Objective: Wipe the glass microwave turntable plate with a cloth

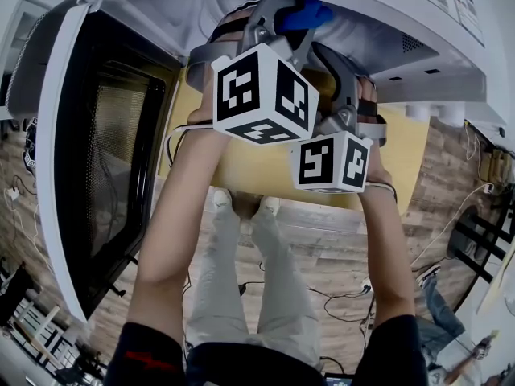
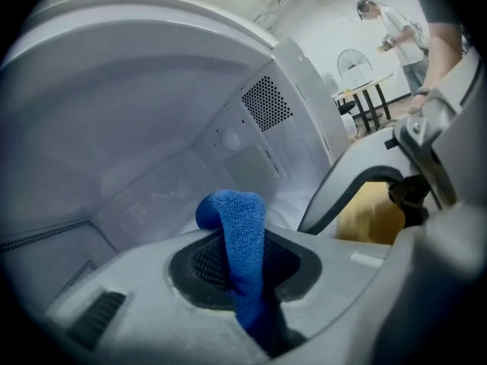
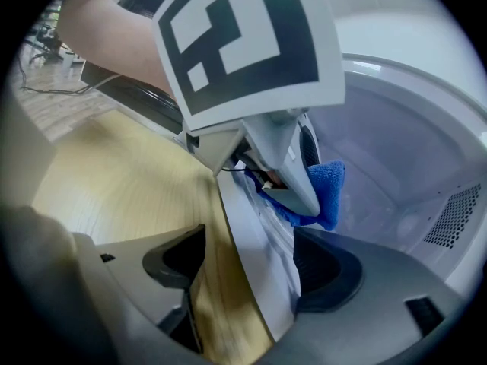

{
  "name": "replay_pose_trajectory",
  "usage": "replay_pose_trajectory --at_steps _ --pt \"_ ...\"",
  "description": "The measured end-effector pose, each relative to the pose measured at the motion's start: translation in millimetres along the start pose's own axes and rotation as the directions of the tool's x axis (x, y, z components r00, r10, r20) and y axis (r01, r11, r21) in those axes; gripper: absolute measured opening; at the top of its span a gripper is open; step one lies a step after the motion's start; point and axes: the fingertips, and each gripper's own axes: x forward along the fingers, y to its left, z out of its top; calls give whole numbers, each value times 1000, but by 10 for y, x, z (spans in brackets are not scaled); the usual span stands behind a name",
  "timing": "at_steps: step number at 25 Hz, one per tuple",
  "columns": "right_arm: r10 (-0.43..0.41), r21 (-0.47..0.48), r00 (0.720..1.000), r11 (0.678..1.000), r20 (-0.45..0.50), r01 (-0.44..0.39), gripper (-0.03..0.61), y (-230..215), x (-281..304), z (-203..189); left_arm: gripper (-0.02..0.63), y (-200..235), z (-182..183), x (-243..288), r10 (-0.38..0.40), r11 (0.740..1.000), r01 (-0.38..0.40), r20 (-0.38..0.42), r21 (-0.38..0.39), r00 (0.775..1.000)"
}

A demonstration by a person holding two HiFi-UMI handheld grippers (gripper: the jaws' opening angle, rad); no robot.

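The glass turntable plate [image 3: 255, 280] stands edge-on between the jaws of my right gripper [image 3: 251, 272], which is shut on its rim. A blue cloth [image 2: 237, 253] sticks up from my left gripper [image 2: 243, 280], shut on it. In the right gripper view the left gripper [image 3: 285, 177] holds the cloth [image 3: 323, 192] against the far face of the plate. In the head view both grippers reach into the microwave mouth, the left gripper [image 1: 290, 26] with the cloth [image 1: 307, 12] at its tip, and the right gripper's marker cube [image 1: 330, 161] below. The plate is not clear there.
The white microwave [image 1: 386, 6] is open, its dark-windowed door [image 1: 105, 159] swung out at the left. Its white cavity with a vent grille [image 2: 266, 103] lies behind the cloth. A yellow tabletop [image 1: 257, 171] is under the grippers. People stand far off by a table [image 2: 365, 90].
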Motion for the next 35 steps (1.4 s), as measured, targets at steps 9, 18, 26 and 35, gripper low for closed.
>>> replay_pose_trajectory --at_steps 9,18,26,35 --pt "-2 1 1000 1000 0 2 316 0 -1 1 58 221 -225 -44 98 995 -96 -106 30 990" --pt "-4 3 1000 1000 0 4 316 -3 2 2 58 432 -402 -94 187 982 -188 -167 9 968" --pt "-5 3 1000 1000 0 5 316 -3 2 0 58 545 -511 -141 250 967 -254 -198 6 948" --pt "-1 1 1000 1000 3 1 316 4 8 7 58 550 -550 -117 261 964 -264 -226 19 938"
